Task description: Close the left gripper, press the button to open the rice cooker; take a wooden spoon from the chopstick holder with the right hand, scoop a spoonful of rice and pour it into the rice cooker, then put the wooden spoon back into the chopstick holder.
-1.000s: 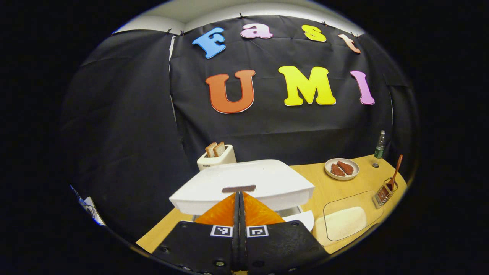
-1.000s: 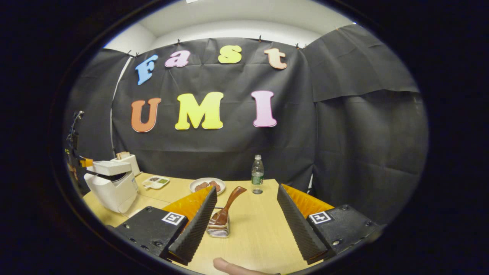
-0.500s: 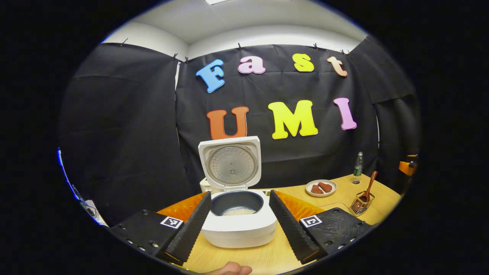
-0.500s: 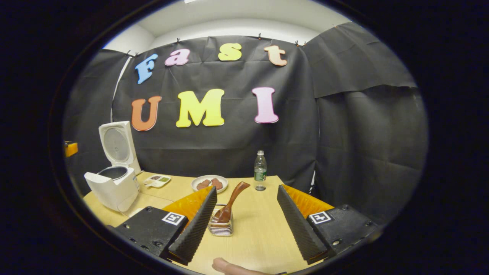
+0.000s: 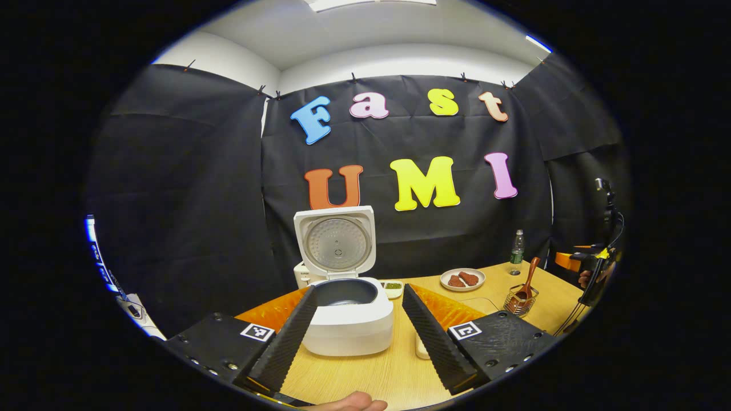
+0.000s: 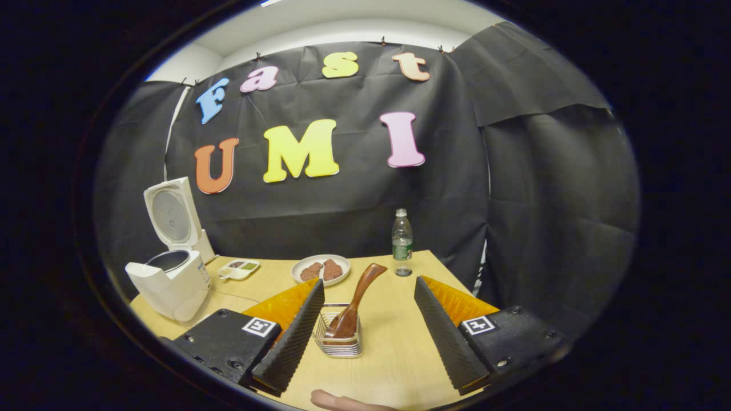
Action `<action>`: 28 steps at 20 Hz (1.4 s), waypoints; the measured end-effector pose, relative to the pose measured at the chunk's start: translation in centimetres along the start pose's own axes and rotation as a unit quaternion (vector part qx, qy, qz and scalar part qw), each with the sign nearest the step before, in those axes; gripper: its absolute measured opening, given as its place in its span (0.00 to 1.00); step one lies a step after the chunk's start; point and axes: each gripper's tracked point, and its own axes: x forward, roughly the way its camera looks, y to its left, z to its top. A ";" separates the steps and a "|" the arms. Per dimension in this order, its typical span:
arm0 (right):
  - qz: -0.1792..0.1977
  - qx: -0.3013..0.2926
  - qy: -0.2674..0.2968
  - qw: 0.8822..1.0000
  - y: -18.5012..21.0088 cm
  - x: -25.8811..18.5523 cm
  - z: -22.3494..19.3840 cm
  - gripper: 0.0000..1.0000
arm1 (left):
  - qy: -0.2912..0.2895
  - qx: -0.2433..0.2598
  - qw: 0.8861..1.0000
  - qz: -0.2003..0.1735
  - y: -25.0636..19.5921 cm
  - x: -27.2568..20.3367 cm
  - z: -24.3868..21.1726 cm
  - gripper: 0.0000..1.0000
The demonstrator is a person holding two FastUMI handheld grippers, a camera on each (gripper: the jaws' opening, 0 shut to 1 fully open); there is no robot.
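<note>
Standing open on the wooden table point(image 6: 394, 342), the white rice cooker point(image 5: 348, 319) has its lid point(image 5: 337, 242) tipped up against the black cloth wall, dark inner pot exposed. A toaster sits just behind it, its label too small to read. Beside it lie a small divided dish point(image 6: 240, 268), then a plate of brown food point(image 6: 321, 269) and a plastic water bottle point(image 6: 402, 242) whose green label I cannot read. The left gripper point(image 5: 357, 328) hangs before the cooker with jaws spread wide, empty. The right gripper point(image 6: 368, 328) is likewise wide apart, and the wire chopstick holder point(image 6: 338, 338) sits between its fingers, untouched. The dark wooden spoon point(image 6: 357, 299) leans in it, handle slanting up to the right.
</note>
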 end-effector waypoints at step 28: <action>0.006 0.095 0.046 0.994 3.4 10.4 -1.6 0.11 | 0.002 -0.020 0.999 -0.028 1.2 -0.7 -4.6 0.95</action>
